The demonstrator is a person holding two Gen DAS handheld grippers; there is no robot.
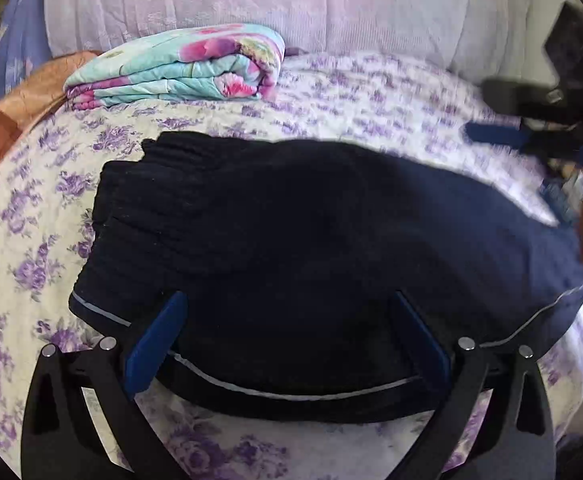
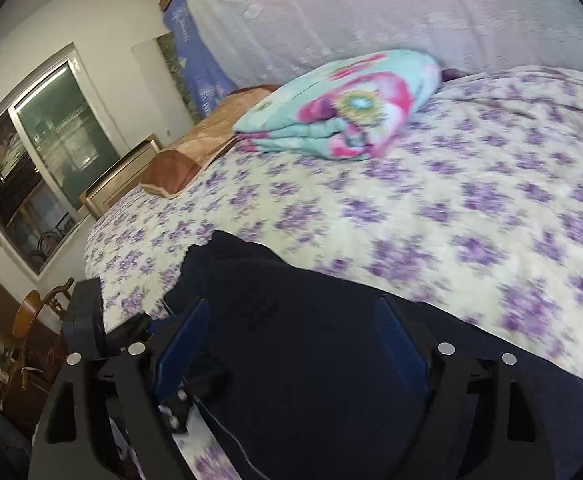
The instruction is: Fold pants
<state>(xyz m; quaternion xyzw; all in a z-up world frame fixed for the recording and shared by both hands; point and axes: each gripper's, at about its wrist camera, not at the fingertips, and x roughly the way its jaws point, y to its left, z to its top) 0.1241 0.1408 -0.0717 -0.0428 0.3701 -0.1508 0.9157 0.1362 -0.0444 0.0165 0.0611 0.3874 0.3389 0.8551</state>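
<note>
From my left wrist camera, my left gripper (image 1: 287, 344) has its 2 blue pads spread wide, pinching nothing. The pants (image 1: 311, 236), dark navy and folded into a compact bundle, lie flat on the purple-flowered bedspread (image 1: 19, 248) right in front of the pads and partly between them, with a thin grey piping line curving along the near edge and ribbed cuffs at the far left. A folded floral quilt (image 1: 179, 68) in teal and pink sits further back, well apart from the pants, with a pale lilac covered headboard (image 1: 291, 0) behind it. At the right edge my right gripper (image 1: 499, 120) shows blurred, off the cloth, above the bedspread.

From my right wrist camera, the right gripper (image 2: 291, 344) also has its pads spread apart with nothing clamped; the pants (image 2: 311, 360) fill the space below and between them. The view is tilted and blurred. The quilt (image 2: 343, 108) lies further up the bedspread (image 2: 471, 220), and a window (image 2: 31, 160) shows at the left wall.
</note>
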